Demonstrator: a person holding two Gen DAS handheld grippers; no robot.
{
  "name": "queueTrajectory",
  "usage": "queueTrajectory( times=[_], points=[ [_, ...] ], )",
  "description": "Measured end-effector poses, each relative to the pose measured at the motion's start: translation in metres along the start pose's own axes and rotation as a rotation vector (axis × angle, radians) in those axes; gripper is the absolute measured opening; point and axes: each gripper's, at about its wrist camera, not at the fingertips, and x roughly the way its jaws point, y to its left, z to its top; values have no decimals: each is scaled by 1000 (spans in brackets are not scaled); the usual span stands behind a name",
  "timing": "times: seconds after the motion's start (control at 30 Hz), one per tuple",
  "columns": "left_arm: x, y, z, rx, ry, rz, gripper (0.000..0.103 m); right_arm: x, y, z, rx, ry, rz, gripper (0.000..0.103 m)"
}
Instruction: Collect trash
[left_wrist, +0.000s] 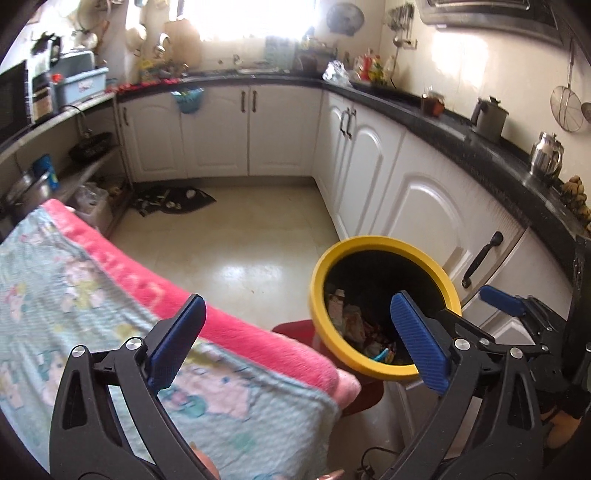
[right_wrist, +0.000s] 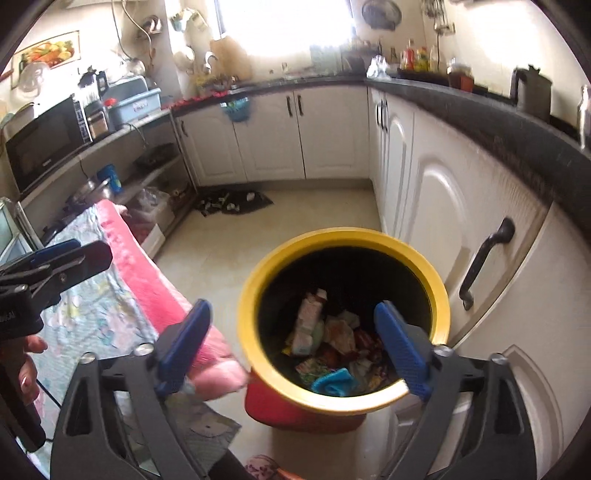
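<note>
A yellow-rimmed trash bin (right_wrist: 258, 273) stands on a red base on the floor beside the white cabinets; it also shows in the left wrist view (left_wrist: 321, 266). Several crumpled wrappers and papers (right_wrist: 332, 343) lie inside it. My right gripper (right_wrist: 295, 347) is open and empty, hovering over the bin's near rim. My left gripper (left_wrist: 295, 339) is open and empty, above the edge of a table covered by a pink and light blue cloth (left_wrist: 92, 295), left of the bin. The right gripper's blue fingertip (left_wrist: 502, 301) shows at the right in the left wrist view.
White cabinets (right_wrist: 436, 192) with black handles run along the right under a dark countertop (right_wrist: 517, 125). A dark mat with scraps (right_wrist: 236, 201) lies on the floor at the far corner. Shelves with a microwave (right_wrist: 44, 144) stand at left. The cream floor (left_wrist: 240, 240) lies between.
</note>
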Motion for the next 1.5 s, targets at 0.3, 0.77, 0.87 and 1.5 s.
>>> queueTrajectory(
  times=[0.3,0.77,0.87,1.5],
  points=[
    [-63,30,-25,-24,-83,86,92,-49,53,-10,-70,-164,-27,97],
    [-129,53,-72,-26,-190,187,92,-107,103,-50,-153,-364,-28,97],
    [-138,50,-85,-24,-208,202,92,-114,112,-62,-173,-400,-13,97],
    [-151,41,-136,-27,-296,209,92,-141,125,-127,-164,-570,-38,97]
  ],
)
